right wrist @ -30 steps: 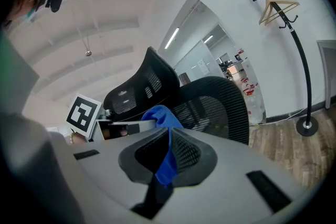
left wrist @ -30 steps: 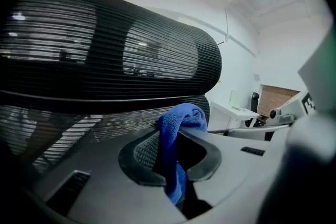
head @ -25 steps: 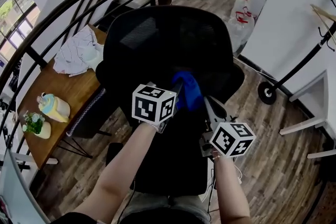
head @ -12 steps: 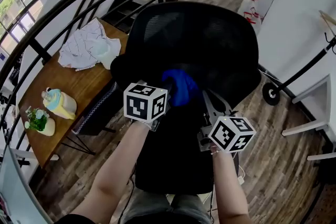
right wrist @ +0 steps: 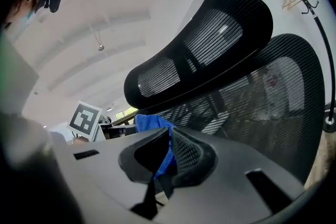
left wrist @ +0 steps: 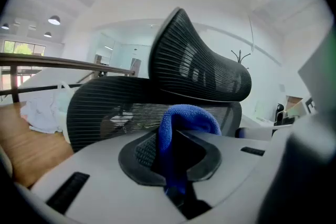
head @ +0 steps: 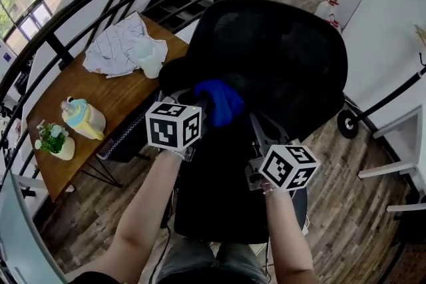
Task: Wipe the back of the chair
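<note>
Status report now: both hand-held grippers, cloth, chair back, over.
Left hand-held gripper shut on blue cloth, cloth up at chair back. Right hand-held gripper jaws nearly together, blue in gap, grip unclear. Nothing blocking seen.

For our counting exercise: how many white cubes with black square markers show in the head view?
2. One white marker cube sits on the left gripper, beside the blue cloth; the other rides the right gripper, lower right, over the black mesh chair. None seems hidden.
</note>
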Motion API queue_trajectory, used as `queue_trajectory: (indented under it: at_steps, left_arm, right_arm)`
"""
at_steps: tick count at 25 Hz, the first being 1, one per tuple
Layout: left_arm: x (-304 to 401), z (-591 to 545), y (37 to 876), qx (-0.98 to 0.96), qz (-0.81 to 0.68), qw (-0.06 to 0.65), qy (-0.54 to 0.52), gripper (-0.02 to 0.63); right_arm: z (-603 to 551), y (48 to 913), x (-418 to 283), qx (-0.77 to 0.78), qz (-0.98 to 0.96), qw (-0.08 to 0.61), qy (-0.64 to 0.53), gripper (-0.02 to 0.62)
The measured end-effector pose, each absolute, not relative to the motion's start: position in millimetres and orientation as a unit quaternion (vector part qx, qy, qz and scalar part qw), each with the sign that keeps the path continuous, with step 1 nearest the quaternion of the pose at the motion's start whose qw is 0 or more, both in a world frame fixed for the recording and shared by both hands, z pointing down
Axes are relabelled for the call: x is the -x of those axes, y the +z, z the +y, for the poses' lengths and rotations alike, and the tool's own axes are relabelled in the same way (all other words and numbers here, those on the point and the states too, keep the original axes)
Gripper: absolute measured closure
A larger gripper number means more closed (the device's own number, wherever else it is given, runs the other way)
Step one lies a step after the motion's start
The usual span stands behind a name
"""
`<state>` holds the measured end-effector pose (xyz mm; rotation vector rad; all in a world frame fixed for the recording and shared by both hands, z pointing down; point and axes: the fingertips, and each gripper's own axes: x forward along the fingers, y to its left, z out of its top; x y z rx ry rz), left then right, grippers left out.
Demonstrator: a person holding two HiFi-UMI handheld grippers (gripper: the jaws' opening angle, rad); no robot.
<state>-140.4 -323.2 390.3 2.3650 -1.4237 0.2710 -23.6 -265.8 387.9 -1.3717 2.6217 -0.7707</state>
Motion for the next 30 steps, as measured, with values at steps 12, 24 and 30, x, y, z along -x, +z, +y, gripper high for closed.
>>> queue_trajectory:
  at_steps: [12,24,30]
  left_arm:
    - [222.5,-305.0,394.8,-0.783,-0.584,0.203,0.063,0.561]
    - [192.0,-256.5,400.5,-0.811,-0.544,0.203,0.07,0.561]
    - [142.3,-237.3,410.1,-0.83,-0.511,0.209,0.077,0.561]
  right_arm:
    - [-245.8,400.5,52.0,0.42,0.868,0.021,-0.265,0.561]
    - [-221.2,421.6,6.3,0.449,0.85,0.016,-0.276,0.561]
    - [-208.3,431.4,-39.2,0.474,0.831,0.029,-0.289,0.561]
